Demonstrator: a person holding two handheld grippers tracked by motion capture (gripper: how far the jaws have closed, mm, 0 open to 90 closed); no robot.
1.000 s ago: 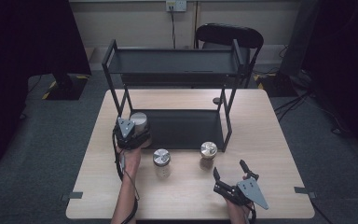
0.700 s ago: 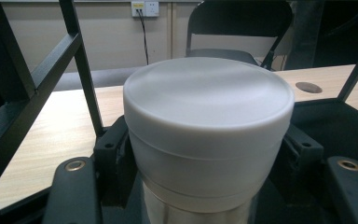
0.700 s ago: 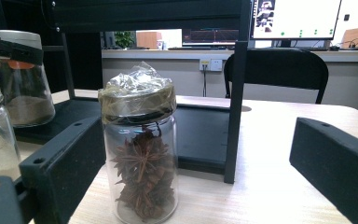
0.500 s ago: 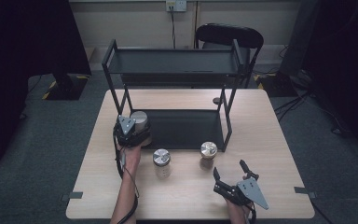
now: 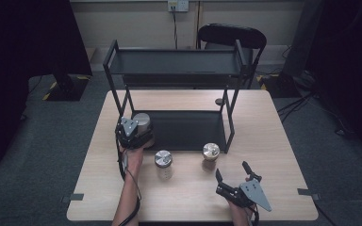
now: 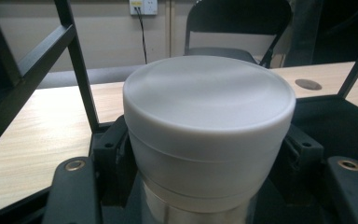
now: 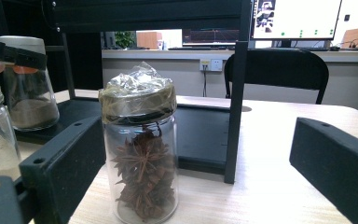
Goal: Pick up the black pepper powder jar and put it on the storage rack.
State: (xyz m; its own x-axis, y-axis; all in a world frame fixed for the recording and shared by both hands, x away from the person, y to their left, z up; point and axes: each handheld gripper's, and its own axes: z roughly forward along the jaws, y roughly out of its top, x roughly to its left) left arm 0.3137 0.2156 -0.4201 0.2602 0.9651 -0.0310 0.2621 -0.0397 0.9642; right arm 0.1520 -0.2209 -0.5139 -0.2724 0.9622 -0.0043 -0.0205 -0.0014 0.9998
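On the wooden surface (image 5: 273,127), the black two-tier rack (image 5: 179,101) has one white-lidded spice jar (image 5: 141,121) arriving at its lower shelf's 9 o'clock end, clamped in the left claw (image 5: 133,133). By my judgement two remain: the silver-lidded jar (image 5: 163,162) and the star anise jar (image 5: 210,153), the latter at 11 o'clock from the right claw (image 5: 233,176), which gapes wide and holds nothing.

In the high view the table (image 5: 273,141) is evenly and brightly lit from above, with soft short shadows, while the room's left and right edges fall into near black. The left gripper view is soft and out of focus on the near white lid (image 6: 208,93), which shows a pale sheen, and the jaws at the bottom corners are dim. The right gripper view is sharp on the star anise jar (image 7: 142,154), with glare on its crinkled wrap and an overexposed monitor (image 7: 298,13) at the top right.
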